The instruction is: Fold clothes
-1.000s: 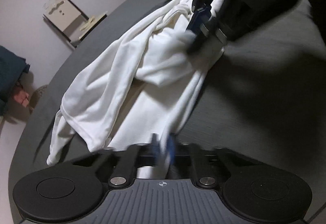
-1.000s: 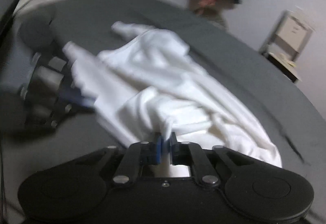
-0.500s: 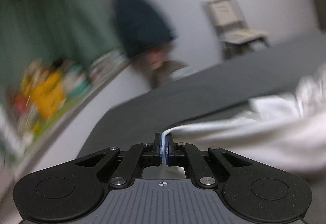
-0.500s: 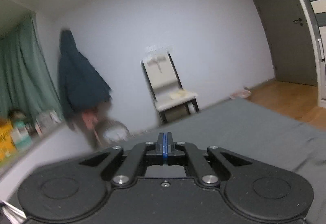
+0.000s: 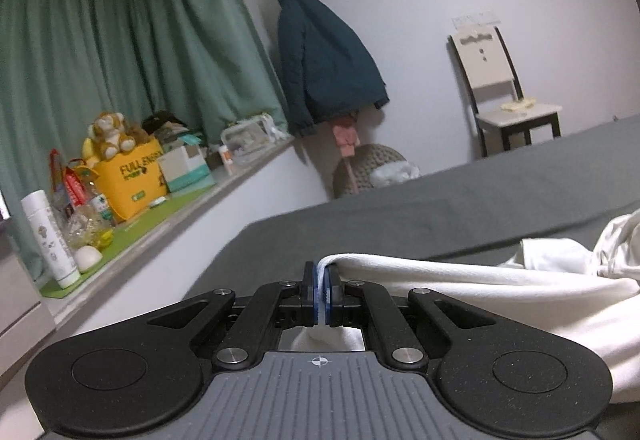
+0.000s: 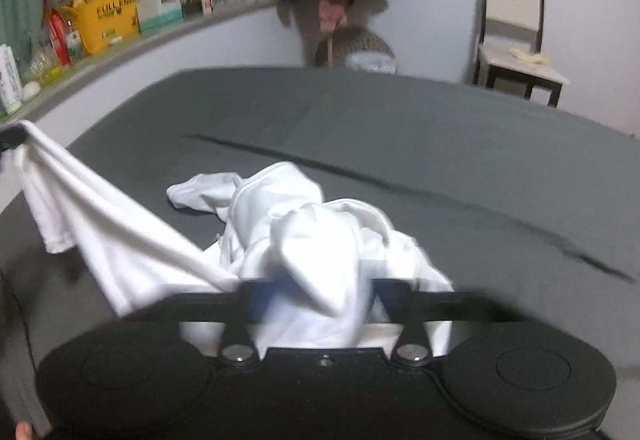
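A white garment lies crumpled on the dark grey bed. One corner of it is pulled up taut to the far left of the right wrist view. My left gripper is shut on the hem of that garment, which trails off to the right over the bed. My right gripper is open, its jaws spread wide and blurred. A fold of the cloth sits loose between them, and nothing is gripped.
A ledge to the left carries a yellow bag, a plush toy, boxes and a white bottle, with green curtains behind. A dark blue jacket hangs on the wall. A chair and a woven basket stand past the bed.
My right gripper has opened and let go of the cloth, then tipped down from the wall toward the bed. The left gripper stays shut on the hem and has steadied.
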### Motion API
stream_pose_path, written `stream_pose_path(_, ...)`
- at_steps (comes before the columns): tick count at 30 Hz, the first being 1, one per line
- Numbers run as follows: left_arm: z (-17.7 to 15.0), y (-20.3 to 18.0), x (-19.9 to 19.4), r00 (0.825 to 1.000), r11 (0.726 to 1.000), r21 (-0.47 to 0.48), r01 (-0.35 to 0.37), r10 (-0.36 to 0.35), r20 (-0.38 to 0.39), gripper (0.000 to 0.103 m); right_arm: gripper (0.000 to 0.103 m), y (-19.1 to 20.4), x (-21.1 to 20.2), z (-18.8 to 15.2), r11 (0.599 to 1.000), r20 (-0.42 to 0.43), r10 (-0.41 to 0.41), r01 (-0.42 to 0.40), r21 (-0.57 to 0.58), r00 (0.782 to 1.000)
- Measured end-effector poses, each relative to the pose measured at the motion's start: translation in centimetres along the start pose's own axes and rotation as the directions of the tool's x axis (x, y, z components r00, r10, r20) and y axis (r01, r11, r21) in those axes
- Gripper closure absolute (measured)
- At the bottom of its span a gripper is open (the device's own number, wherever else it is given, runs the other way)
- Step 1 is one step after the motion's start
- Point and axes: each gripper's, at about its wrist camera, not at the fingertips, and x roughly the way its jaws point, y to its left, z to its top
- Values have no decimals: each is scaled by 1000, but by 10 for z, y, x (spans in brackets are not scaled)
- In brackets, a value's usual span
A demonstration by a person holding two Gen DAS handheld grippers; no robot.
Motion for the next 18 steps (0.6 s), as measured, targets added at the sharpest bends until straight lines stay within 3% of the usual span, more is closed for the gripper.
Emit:
stream_pose_path(2,2,10,-6,999,999,-36,-25,26,27,100,95,-22,-5,14,990,33,33,-38,138,999)
stream_pose_path(5,12,32,-19,995,993,-98,-66,73,70,100,95,-56,-50,33,961,178,31,-79,266,984)
stream_pose_path(7,26,50,-28,988,987,-129,-92,106,109,100,96,-70,-88,49,947,279,21,-108,301,960)
stream_pose_path(9,49,71,-34,979,983,-149,-103,127,158,100,96,-80,-134,67,937,395,2,-139,320,919)
stream_pose_path(11,85,94,-37,966,981,-164,-105,140,217,100,96,-84,-185,88,936,520,-44,-147,320,853)
stream_pose_path(12,108,106,-39,957,979,-180,-101,145,250,100,96,-86,-210,96,933,590,-70,-157,325,804)
stream_pose_path(13,132,118,-42,948,974,-209,-90,148,281,100,96,-88,-235,104,929,658,-98,-168,328,746)
stream_pose_path(14,155,130,-46,940,967,-242,-76,151,305,100,96,-88,-266,105,930,736,-125,-180,321,666)
stream_pose_path(17,207,170,-61,919,927,-373,-34,176,353,100,96,-83,-335,95,946,837,-186,-137,294,515)
stream_pose_path(18,213,182,-62,919,913,-408,-30,185,347,100,96,-86,-349,87,944,842,-201,-131,303,501)
